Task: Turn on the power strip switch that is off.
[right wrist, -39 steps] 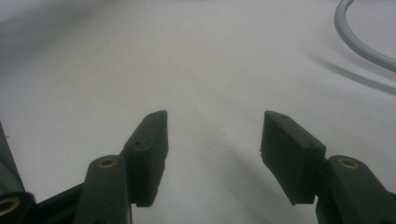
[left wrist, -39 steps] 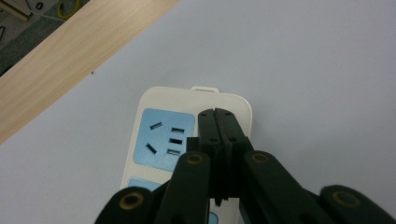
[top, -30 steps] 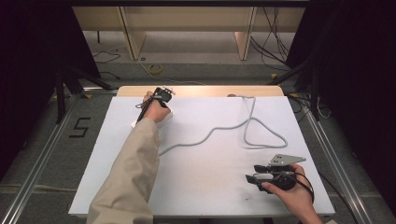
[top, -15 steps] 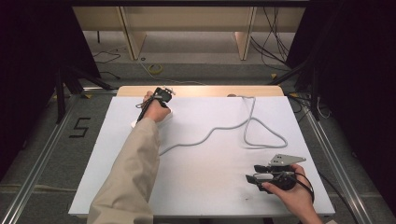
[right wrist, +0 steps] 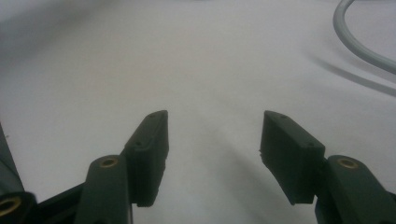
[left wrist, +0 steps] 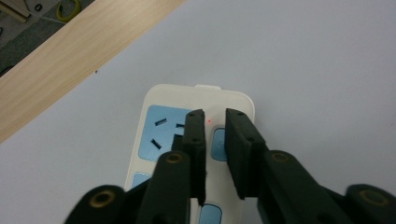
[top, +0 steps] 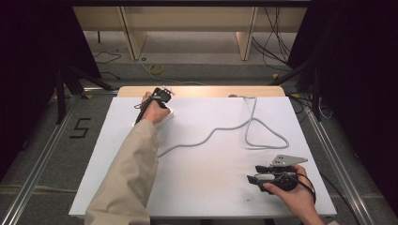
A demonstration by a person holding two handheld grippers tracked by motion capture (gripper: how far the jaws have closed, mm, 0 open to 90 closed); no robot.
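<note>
High view showed nothing had moved: left hand-held gripper (left wrist: 215, 140), jaws narrowed, stayed over the power strip (left wrist: 196, 100); right hand-held gripper (right wrist: 212, 154) rested wide apart

Left gripper (top: 162, 95): no shift seen in the high view, at the desk's (top: 211, 197) far edge over the strip (left wrist: 196, 140).
Right gripper (top: 256, 177): no shift, same near corner.
Cable (top: 253, 126): same loops.
Sleeve (top: 129, 178): same reach.

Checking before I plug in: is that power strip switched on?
On, apparently: a small red light glows on the power strip beside its switch.
</note>
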